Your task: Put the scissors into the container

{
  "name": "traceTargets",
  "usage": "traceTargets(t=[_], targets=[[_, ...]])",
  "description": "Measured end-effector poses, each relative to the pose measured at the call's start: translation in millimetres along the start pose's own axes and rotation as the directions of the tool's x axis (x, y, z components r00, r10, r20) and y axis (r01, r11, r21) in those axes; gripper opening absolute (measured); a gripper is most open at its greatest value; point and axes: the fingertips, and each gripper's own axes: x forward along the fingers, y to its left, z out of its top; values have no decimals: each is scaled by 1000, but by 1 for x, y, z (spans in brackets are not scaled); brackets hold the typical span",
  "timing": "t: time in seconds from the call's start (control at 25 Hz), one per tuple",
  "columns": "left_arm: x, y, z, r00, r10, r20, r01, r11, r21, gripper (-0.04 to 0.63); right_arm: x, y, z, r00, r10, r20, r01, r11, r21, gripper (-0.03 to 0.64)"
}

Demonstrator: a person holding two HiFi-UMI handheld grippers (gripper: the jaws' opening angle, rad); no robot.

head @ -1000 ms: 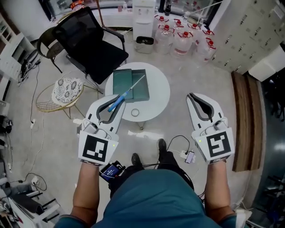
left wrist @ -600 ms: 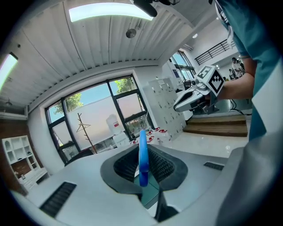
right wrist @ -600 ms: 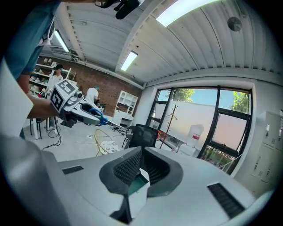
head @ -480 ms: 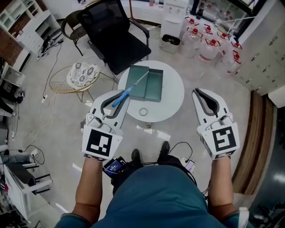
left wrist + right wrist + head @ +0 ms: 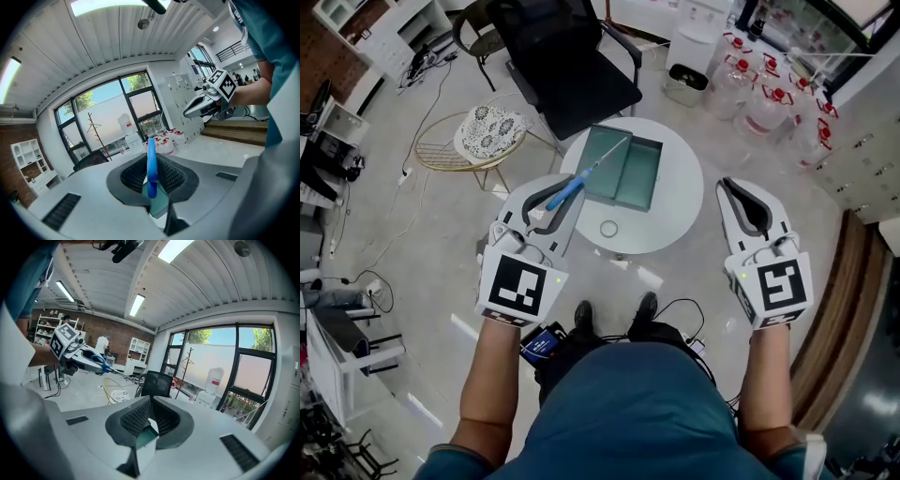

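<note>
Far left I see a wire stool (image 5: 483,141) on the floor, clear of the table (image 5: 675,230). My left gripper (image 5: 551,192) is off the table's left edge, angled up and right toward it. Its jaws are pinching the scissors (image 5: 581,178) by the blue handle. In the left gripper view the handle (image 5: 151,164) stands on edge between the ribbed pads. The blades reach out past the jaws, and from the head view their tip shows over the left half of the container (image 5: 639,178). So the scissors are in my grip, not in the container. The green container sits on the round table. A small ring (image 5: 608,228) lies on the tabletop just in front of it. Behind the table stands a black chair (image 5: 572,66). My right gripper (image 5: 733,187) is off the table's right side, jaws pressed together at the tips with nothing between them. Bottles (image 5: 769,98) crowd the floor at the upper right.
</note>
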Motion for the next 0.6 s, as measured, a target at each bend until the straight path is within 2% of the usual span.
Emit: traceTargets(t=[0.2,0.6], targets=[[12,11,-11,1000,11,-23,-12,1000,-16,64,19,-5,-1,1000,18,25,-18,1000,7,38],[32,14,-30,999,13,-50,-15,999,-41,64,35,-8,-20,999,33,-16,-33,999,14,38]])
